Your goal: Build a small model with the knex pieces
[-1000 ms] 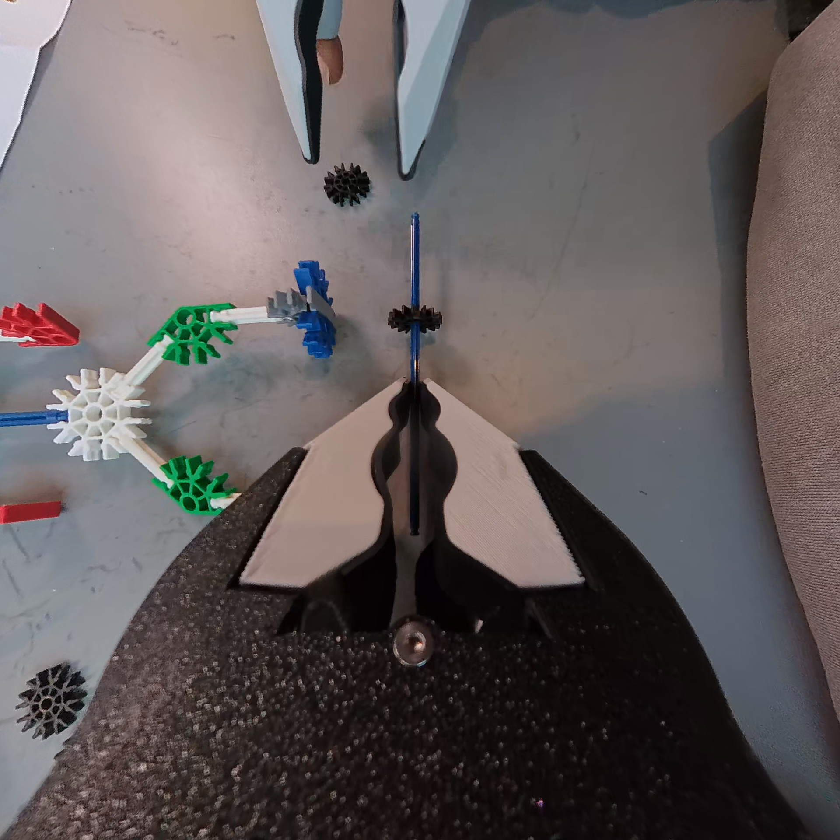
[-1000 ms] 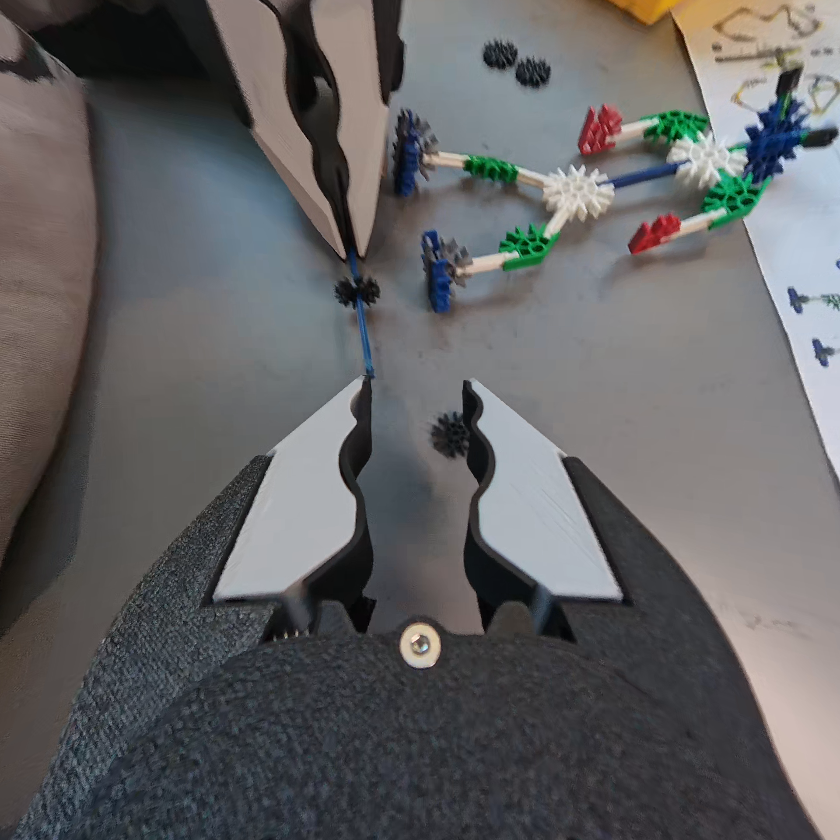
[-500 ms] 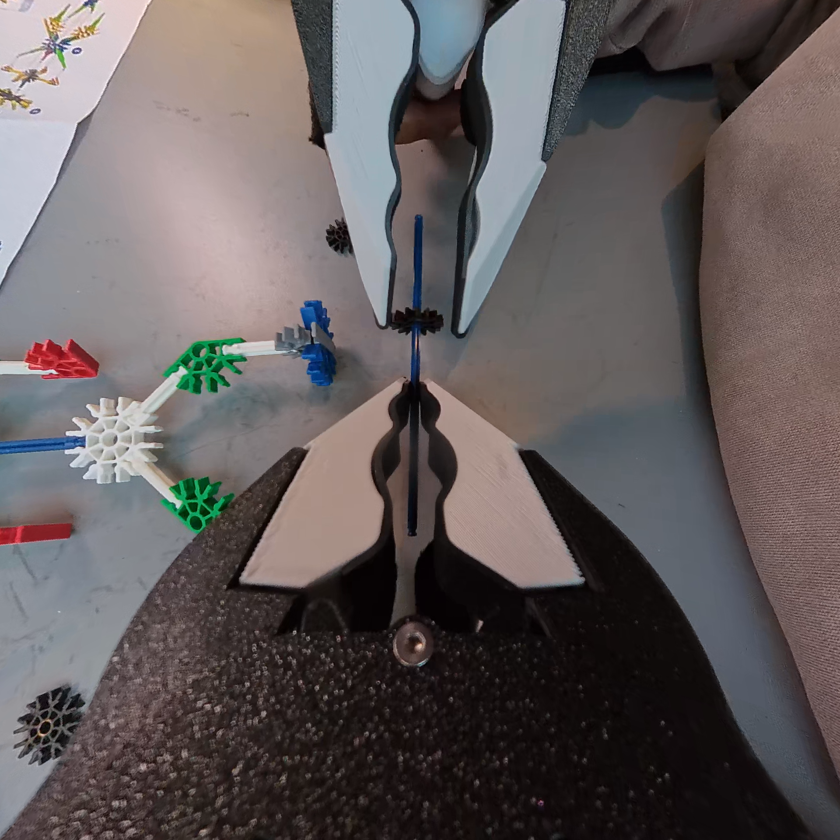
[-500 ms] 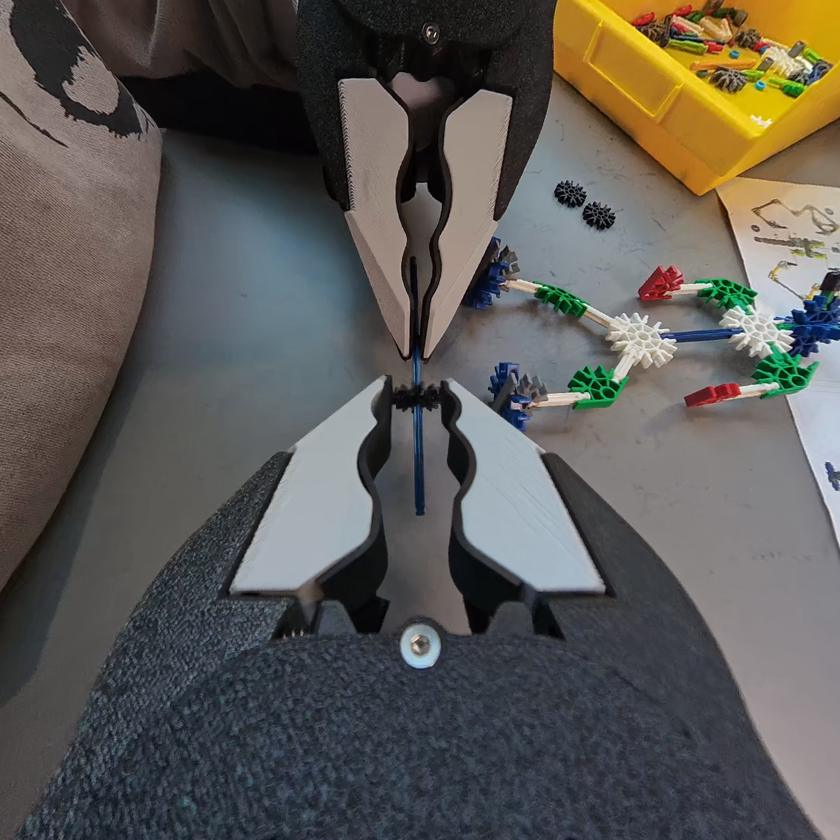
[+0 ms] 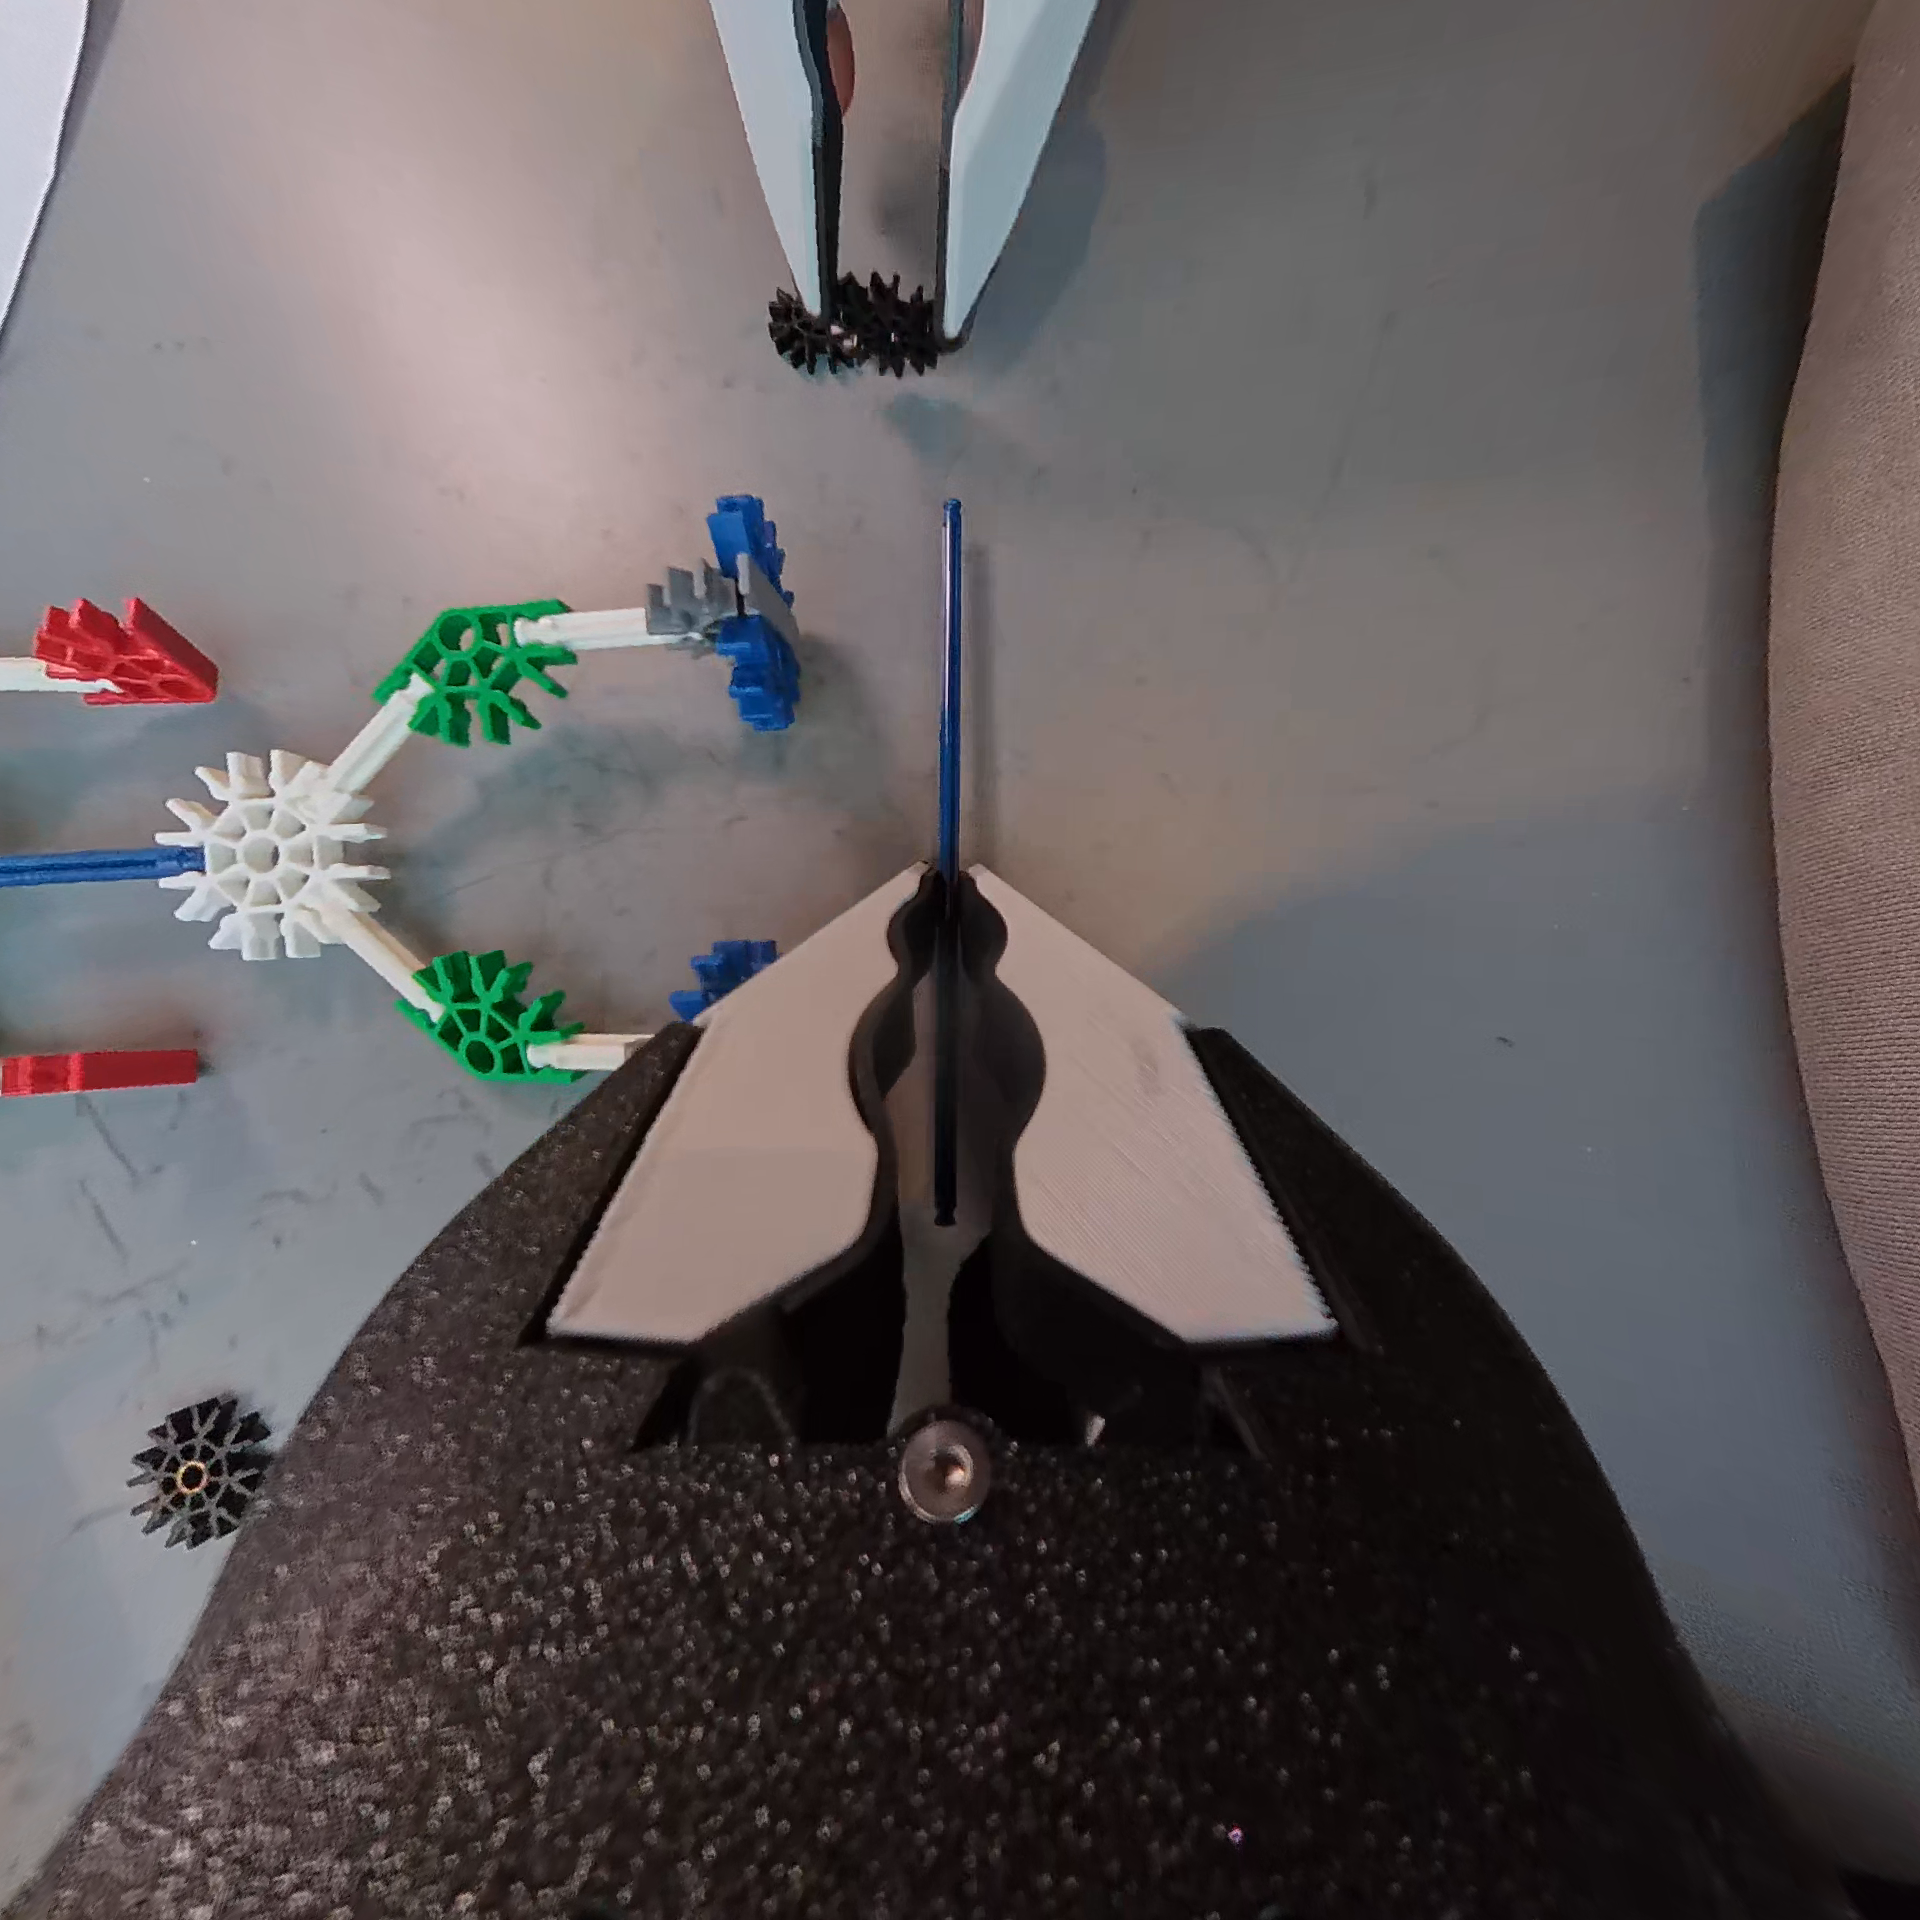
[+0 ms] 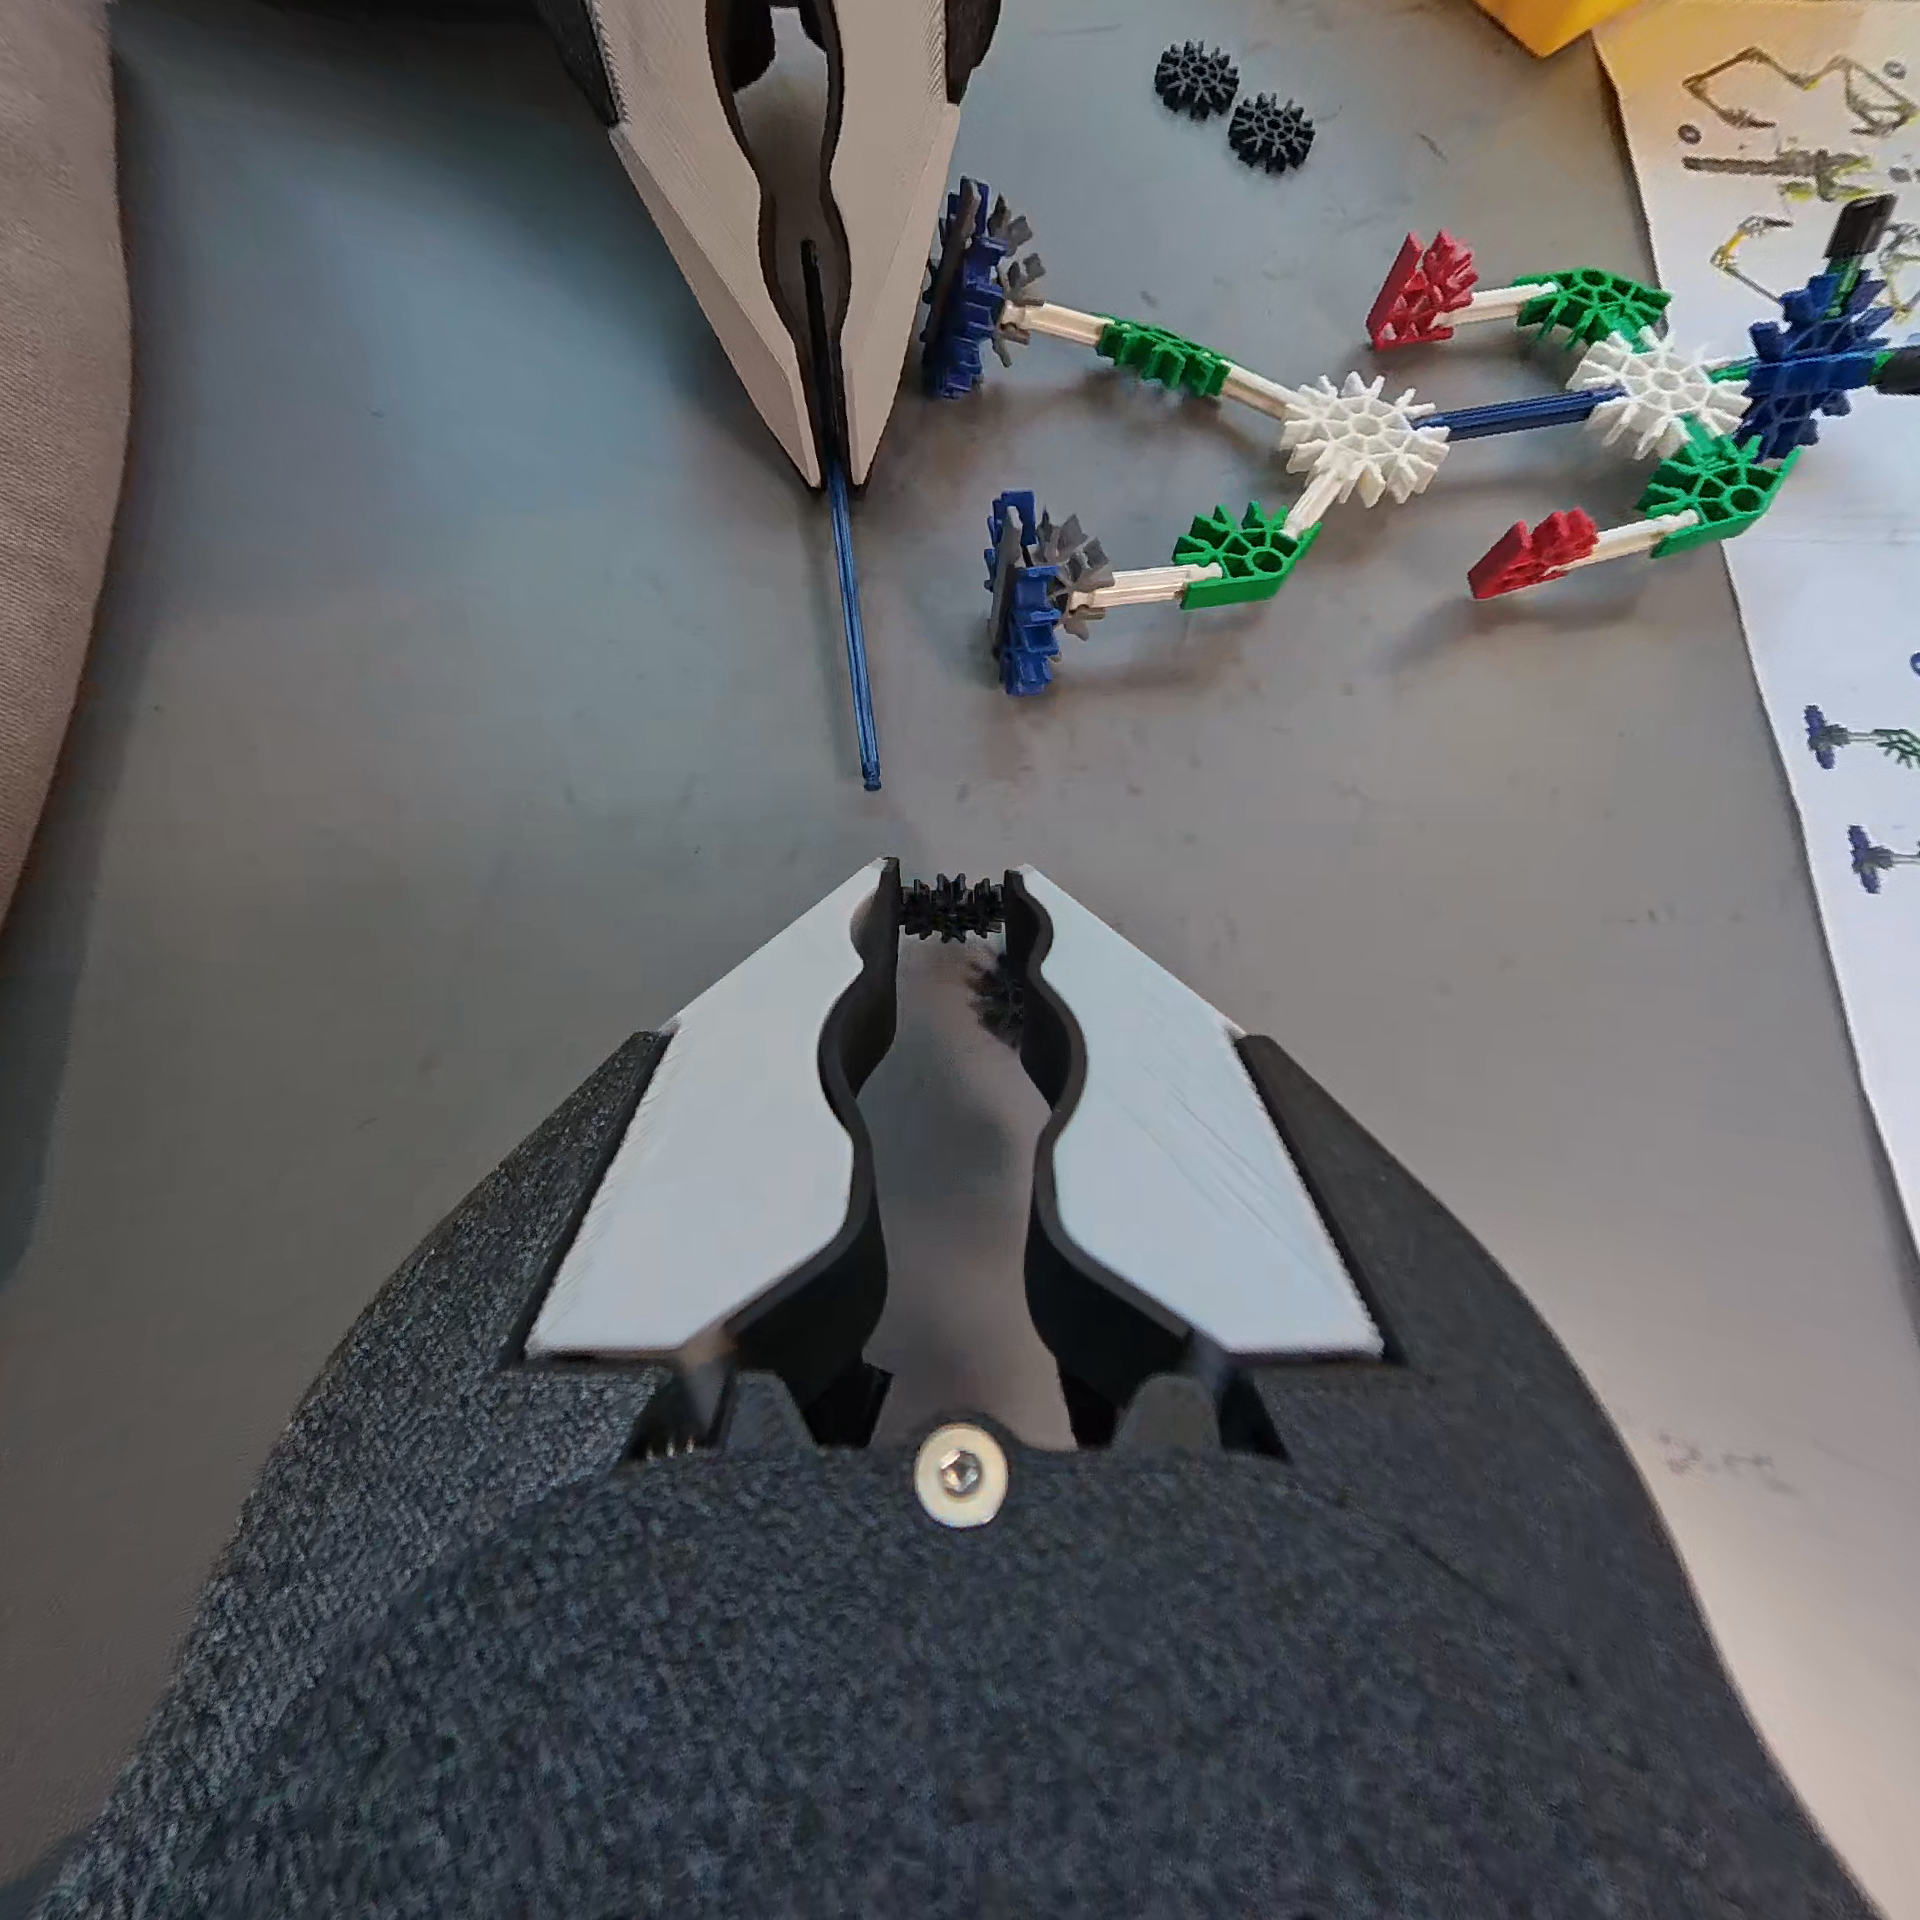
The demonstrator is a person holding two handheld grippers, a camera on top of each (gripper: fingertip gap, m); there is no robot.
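Observation:
My left gripper (image 5: 948, 878) is shut on a thin blue rod (image 5: 950, 686) that sticks forward from its tips, bare along its length. My right gripper (image 6: 951, 883) is shut on a small black toothed connector (image 6: 948, 906), a short gap in front of the rod's free end (image 6: 871, 779). A second black connector (image 6: 1000, 1003) lies on the grey table under the right fingers, partly hidden. In the left wrist view the right gripper (image 5: 883, 322) holds its connector (image 5: 894, 324) with the second one (image 5: 802, 335) beside it. The left gripper (image 6: 831, 478) faces me in the right wrist view.
A flat model of white, green, red and blue pieces (image 6: 1361, 436) lies right of the rod; it also shows in the left wrist view (image 5: 275, 852). Loose black connectors (image 6: 1231, 104) (image 5: 197, 1470), a printed sheet (image 6: 1849, 727), a yellow bin corner (image 6: 1538, 21) and a beige cushion (image 5: 1849, 727) border the table. My right fingertips sit around 10 centimetres from my left ones.
My right gripper closed on the black connector that sat on the rod and drew back with it. The rod is now bare. The left gripper stayed shut on the rod.

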